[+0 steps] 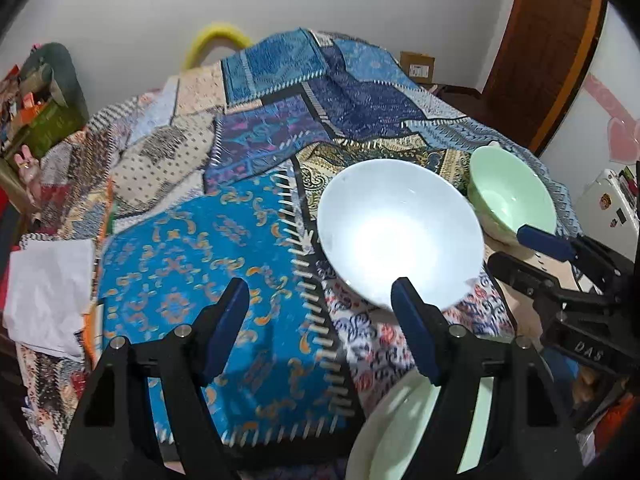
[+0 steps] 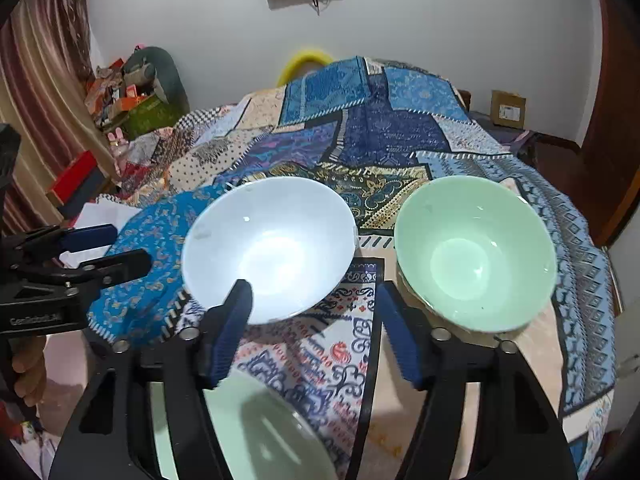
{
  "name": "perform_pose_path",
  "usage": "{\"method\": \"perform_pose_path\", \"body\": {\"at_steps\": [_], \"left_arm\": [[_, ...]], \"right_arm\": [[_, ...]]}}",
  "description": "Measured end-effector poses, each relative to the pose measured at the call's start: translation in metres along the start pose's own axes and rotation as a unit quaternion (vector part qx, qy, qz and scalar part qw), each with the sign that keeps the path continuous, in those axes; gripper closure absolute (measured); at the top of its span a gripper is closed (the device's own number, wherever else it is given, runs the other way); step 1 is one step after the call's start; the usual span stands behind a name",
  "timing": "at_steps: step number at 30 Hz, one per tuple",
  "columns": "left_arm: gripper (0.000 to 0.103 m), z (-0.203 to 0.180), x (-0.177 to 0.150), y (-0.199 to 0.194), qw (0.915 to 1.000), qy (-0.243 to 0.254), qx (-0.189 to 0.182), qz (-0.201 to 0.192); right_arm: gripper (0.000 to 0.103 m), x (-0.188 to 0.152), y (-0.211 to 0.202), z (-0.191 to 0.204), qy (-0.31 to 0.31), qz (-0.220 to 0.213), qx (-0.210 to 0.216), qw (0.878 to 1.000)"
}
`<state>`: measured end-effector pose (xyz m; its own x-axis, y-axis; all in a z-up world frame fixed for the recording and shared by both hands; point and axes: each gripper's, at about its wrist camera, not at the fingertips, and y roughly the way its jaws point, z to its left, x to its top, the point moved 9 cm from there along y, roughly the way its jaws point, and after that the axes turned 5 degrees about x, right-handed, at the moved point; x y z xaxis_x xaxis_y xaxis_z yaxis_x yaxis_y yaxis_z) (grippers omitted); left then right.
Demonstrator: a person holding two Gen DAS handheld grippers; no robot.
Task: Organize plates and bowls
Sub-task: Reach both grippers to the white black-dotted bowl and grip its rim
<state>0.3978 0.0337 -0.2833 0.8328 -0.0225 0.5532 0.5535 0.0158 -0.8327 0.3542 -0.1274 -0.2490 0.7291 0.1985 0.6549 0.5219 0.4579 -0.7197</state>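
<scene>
A white bowl (image 1: 400,236) (image 2: 268,252) stands upright on the patchwork cloth, and a pale green bowl (image 1: 512,200) (image 2: 476,252) sits to its right. A pale green plate (image 1: 396,436) (image 2: 256,432) lies at the near edge, partly hidden by gripper bodies. My left gripper (image 1: 320,320) (image 2: 120,248) is open over the blue patch, with its right finger in front of the white bowl's near rim. My right gripper (image 2: 316,320) (image 1: 524,252) is open above the cloth between the two bowls. Nothing sits between either pair of fingers.
The patchwork cloth (image 1: 248,152) covers a rounded table. White paper (image 1: 48,296) lies at its left edge. Beyond are a yellow ring (image 1: 216,40), a cardboard box (image 2: 507,109), a cluttered corner (image 2: 128,96) and a wooden door (image 1: 548,40). A hand (image 2: 28,372) holds the left gripper.
</scene>
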Motion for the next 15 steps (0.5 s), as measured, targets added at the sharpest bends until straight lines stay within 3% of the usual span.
{"method": "perform_pose_path", "body": {"at_steps": [9,15], "left_arm": [[0.038,-0.011,0.013,0.04,0.9998,0.015,-0.002,0.011],[0.057,-0.013,0.014,0.059,0.9993,0.008,-0.017,0.031]], "right_arm": [[0.063,-0.005,0.028,-0.007,0.021,0.033,0.025,0.999],[0.064,-0.005,0.039,-0.008,0.03,0.048,0.04,0.998]]}}
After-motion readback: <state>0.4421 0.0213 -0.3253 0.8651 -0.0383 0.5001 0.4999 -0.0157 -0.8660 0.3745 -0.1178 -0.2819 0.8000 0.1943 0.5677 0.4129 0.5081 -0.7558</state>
